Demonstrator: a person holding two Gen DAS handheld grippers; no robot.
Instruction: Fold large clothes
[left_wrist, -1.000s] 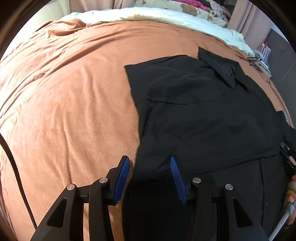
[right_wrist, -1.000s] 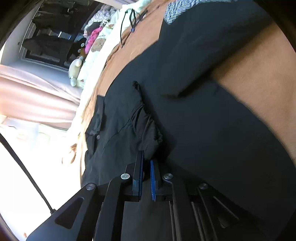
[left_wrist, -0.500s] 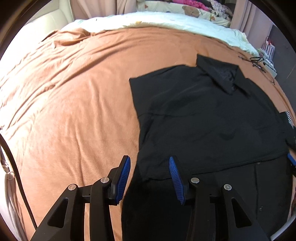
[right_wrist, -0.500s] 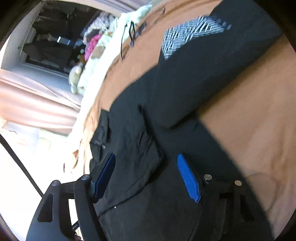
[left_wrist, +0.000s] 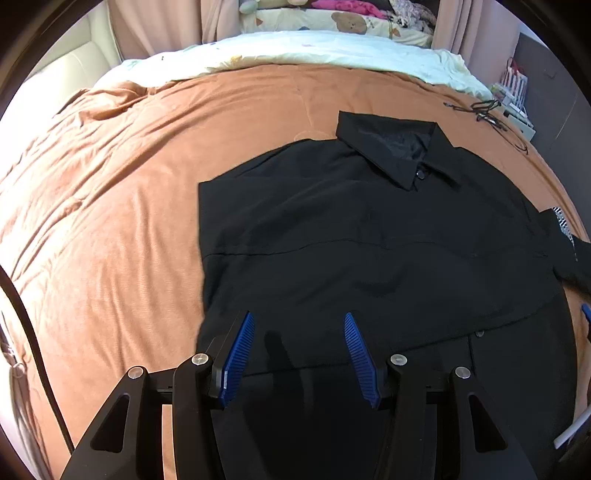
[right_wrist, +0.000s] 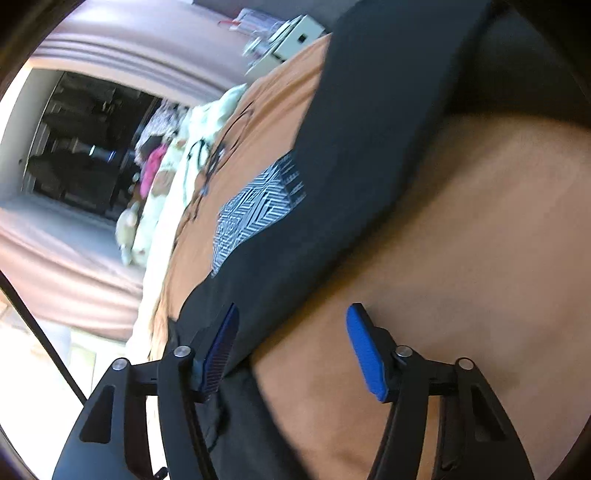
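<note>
A large black collared shirt (left_wrist: 369, 240) lies flat on the orange bedspread (left_wrist: 110, 221), collar (left_wrist: 391, 147) at the far side, its left part folded over the body. My left gripper (left_wrist: 299, 332) is open and empty, above the shirt's near hem. In the right wrist view the shirt's right sleeve (right_wrist: 362, 147) stretches away, with a black-and-white patterned patch (right_wrist: 258, 206) on it. My right gripper (right_wrist: 291, 332) is open and empty, over the sleeve's edge and the bedspread (right_wrist: 461, 277). A blue tip of it shows in the left wrist view (left_wrist: 585, 314).
A pale quilt (left_wrist: 314, 48) and soft toys lie along the bed's far side. A black cord (left_wrist: 484, 110) lies on the bedspread at the far right, by a white box (left_wrist: 517, 122). Curtains hang behind.
My right gripper opened, let go of the bunched shirt fabric and swung right toward the sleeve. My left gripper pulled back and up; it stayed open.
</note>
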